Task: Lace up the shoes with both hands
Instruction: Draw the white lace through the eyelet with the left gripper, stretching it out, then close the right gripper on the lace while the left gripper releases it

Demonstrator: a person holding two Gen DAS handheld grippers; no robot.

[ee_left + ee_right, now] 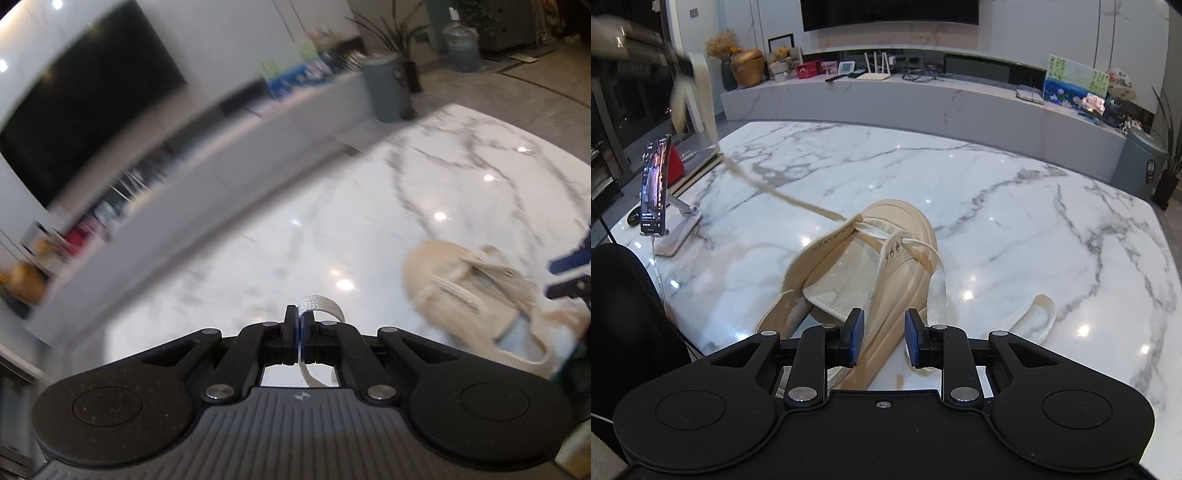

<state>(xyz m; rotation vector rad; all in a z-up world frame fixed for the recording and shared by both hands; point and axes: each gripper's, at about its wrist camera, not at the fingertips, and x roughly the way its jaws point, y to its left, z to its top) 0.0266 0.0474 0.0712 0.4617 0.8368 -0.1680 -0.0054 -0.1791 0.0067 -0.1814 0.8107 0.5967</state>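
A cream shoe (886, 236) lies on the marble table (1015, 192), toe pointing away, tongue open. My right gripper (884, 339) is shut on the shoe's right side wall and sole, blue pads (857, 338) pressing either side. One white lace (783, 195) runs taut from the lowest eyelets up to the far left, where my left gripper (683, 68) shows only as a blur. In the left wrist view my left gripper (298, 325) is shut on that lace (321, 304), which loops over its tips. The shoe (461, 288) sits blurred at the right. The other lace end (1027, 317) lies slack beside the shoe.
A phone on a white stand (655, 184) stands at the table's left edge, with a cable trailing toward me. A dark rounded chair back (624, 314) is at near left. Beyond the table are a low TV cabinet (923, 99) and a grey bin (1141, 162).
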